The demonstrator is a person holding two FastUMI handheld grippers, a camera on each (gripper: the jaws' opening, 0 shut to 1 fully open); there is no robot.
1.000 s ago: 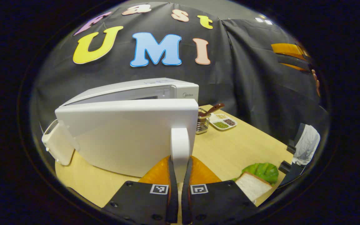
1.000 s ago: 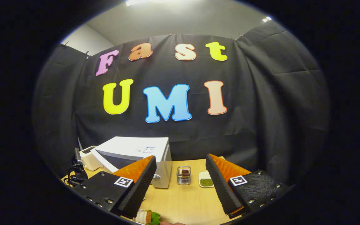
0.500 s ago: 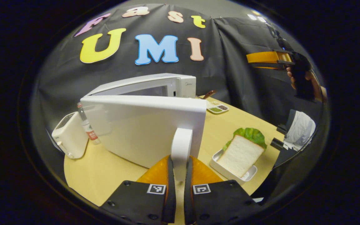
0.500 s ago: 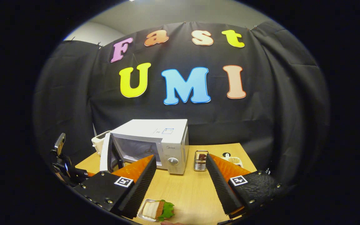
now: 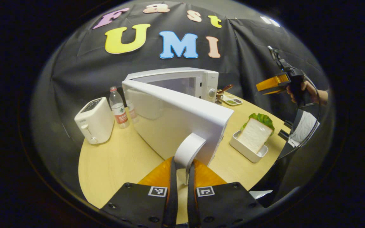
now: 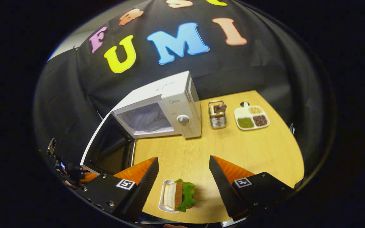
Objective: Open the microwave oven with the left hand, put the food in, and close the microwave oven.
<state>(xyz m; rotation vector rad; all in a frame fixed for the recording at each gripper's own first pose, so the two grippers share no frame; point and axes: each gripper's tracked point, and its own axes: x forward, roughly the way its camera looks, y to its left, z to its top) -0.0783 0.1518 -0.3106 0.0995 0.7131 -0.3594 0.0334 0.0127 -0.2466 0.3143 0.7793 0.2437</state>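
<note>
Left gripper view has the left tool point(image 5: 180, 177) clamped on the white door handle point(image 5: 187, 150), both fingers pressing its sides, which holds the microwave door point(image 5: 176, 126) swung well out from the microwave point(image 6: 169, 104). Gripping the handle low leaves the cavity point(image 6: 146, 118) unblocked for loading from the front. Right gripper view looks down past the right tool point(image 6: 182, 177), whose fingers stand wide apart and hold nothing, hovering above the sandwich point(image 6: 180, 199) in its small white tray point(image 6: 162, 199) on the counter point(image 6: 233, 152). That spread seems meant to straddle the tray. The food sits near the counter's front edge, well apart from the open oven. I judge the opening step about done and the pick-up next; the sandwich leans upright and could tip if squeezed unevenly.
</note>
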